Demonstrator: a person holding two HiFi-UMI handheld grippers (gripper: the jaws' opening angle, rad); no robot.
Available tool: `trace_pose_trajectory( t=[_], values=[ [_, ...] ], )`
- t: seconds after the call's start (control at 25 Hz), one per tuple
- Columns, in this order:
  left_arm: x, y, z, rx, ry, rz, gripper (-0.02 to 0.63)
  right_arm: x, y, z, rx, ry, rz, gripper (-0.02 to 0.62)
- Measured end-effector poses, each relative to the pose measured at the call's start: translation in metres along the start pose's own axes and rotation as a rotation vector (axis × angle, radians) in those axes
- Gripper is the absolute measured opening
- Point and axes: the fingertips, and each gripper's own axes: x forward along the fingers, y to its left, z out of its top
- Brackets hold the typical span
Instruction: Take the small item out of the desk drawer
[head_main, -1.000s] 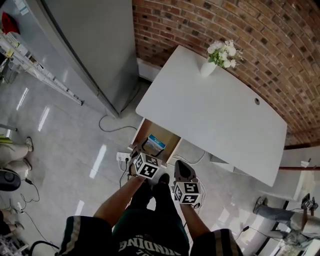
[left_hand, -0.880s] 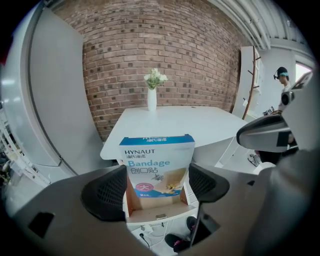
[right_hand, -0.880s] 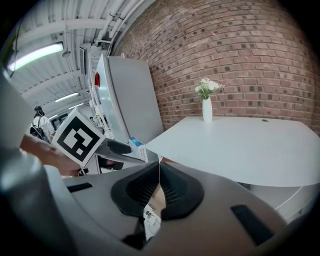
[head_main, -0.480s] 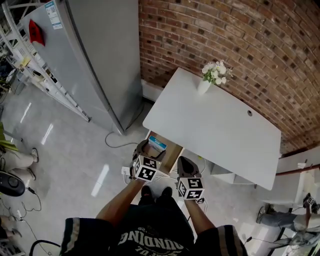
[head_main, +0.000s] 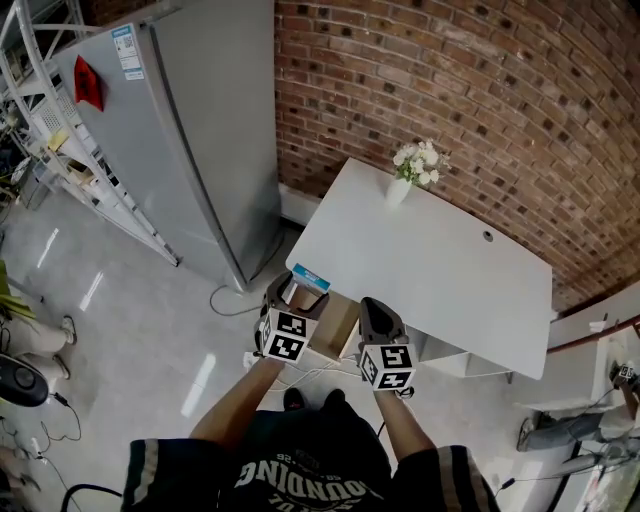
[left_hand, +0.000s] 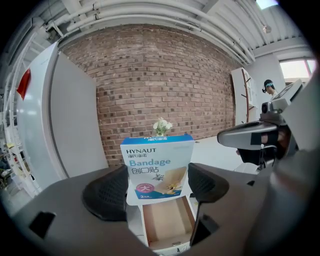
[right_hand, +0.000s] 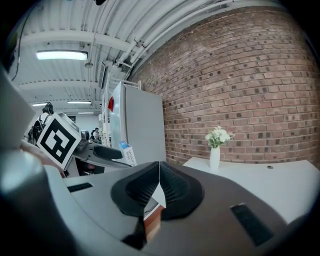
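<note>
The left claw (left_hand: 156, 189) is clamped on the HYNAUT bandage box (left_hand: 159, 167). Its two pads press the box's lower side edges, and the box stands upright well above the open drawer (left_hand: 167, 226). The right claw (right_hand: 159, 189) has its pads pressed together with nothing between them, and it hovers to the right of the left one, near the desk (head_main: 440, 275) edge.

The hold is low on a light cardboard box, so most of the box rises free above the pads. A quick swing or a slackened squeeze could probably tip it out, and it would land back in the drawer or on the floor. A harder squeeze would likely dent the thin walls. The drawer is pulled out toward the person's legs, so a step forward could knock it.

By count:
- One bandage box.
- One drawer, whose visible wooden bottom is bare.
- One white desk.
- One white vase of flowers (head_main: 404, 178), at the desk's far side.
- Two claws.
- One tall grey refrigerator (head_main: 205, 130), at the left.
</note>
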Motion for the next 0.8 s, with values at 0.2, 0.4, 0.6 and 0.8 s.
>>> trace_pose_trajectory(
  t=[0.2, 0.4, 0.6, 0.8],
  values=[
    [-0.01, 0.001, 0.015, 0.017, -0.04, 0.0, 0.396, -0.004, 0.009, 0.014, -0.023, -0.036, 0.004, 0.025],
    [-0.019, 0.006, 0.021, 0.028, -0.06, 0.003, 0.394, -0.01, 0.018, 0.021, -0.058, -0.058, -0.005, 0.025],
    [-0.024, 0.006, 0.022, 0.026, -0.067, 0.006, 0.394, -0.017, 0.019, 0.019, -0.072, -0.053, -0.006, 0.025],
    [-0.026, 0.004, 0.02, 0.029, -0.064, 0.0, 0.394, -0.02, 0.019, 0.019, -0.076, -0.052, -0.01, 0.025]
  ],
)
